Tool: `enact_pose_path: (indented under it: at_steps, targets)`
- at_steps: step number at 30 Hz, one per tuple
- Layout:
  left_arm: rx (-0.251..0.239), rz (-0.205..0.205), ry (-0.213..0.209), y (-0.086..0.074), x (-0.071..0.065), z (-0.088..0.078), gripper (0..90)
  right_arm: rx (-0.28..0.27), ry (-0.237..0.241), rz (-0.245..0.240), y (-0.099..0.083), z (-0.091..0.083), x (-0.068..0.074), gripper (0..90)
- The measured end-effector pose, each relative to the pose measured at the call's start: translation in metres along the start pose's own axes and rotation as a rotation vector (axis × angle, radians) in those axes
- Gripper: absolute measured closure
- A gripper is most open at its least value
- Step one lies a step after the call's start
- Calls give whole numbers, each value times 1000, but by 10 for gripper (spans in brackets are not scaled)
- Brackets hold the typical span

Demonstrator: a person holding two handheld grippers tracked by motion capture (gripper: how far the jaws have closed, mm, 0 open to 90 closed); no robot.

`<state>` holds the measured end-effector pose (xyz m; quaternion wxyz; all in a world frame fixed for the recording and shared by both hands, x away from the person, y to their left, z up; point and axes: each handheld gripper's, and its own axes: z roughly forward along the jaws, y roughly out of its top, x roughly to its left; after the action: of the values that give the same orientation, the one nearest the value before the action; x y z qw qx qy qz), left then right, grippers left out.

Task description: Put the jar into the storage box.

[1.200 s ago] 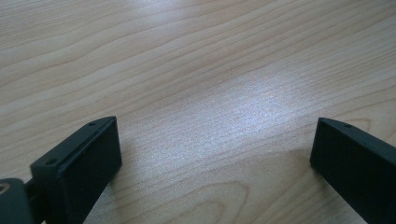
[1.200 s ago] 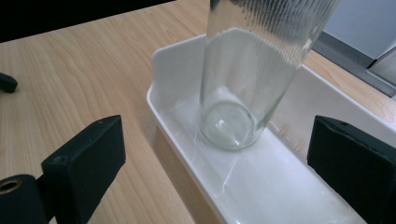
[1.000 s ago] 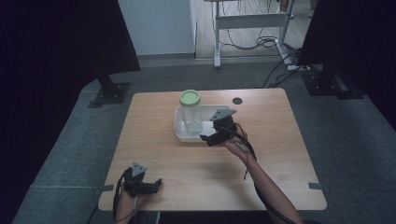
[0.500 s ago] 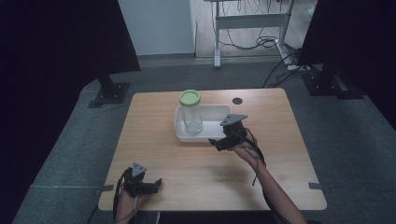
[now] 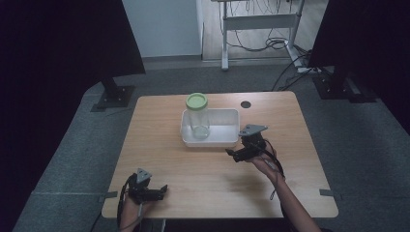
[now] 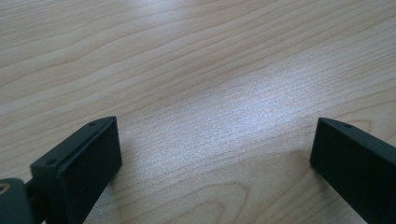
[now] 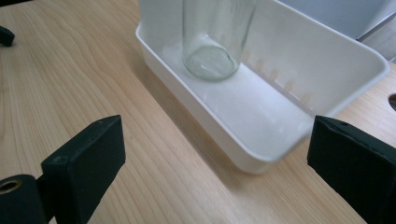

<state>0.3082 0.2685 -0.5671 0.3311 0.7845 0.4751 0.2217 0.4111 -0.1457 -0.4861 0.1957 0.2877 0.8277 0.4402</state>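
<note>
The table [image 5: 169, 159] is light wood-grain with a soft sheen. The tray [image 7: 327, 70] is smooth glossy white plastic. The jar [image 7: 217, 37] is clear glass.

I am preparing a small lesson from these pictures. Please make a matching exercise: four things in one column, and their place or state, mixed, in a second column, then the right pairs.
Things:
1. glass jar
2. white tray
3. left gripper
4. right gripper

Descriptions:
A. open, just beside the tray's near right corner
B. upright in the tray, green lid on
C. open, low by the table's near left edge
D. mid-table, holds the jar

Pairs: 1-B, 2-D, 3-C, 4-A
</note>
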Motion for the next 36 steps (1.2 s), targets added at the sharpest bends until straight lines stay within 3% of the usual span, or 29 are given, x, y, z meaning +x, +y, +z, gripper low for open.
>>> enact_pose_path:
  at_steps: [9,16,36]
  targets:
    - [0,-1,1,0,0,0,17,7,-39,18,-30,-21,-4,40]
    - [-1,-3,2,0,0,0,17,12,-75,63,-62,-37,-5,39]
    - [-1,-4,3,0,0,0,17,119,-112,160,-133,-57,2,39]
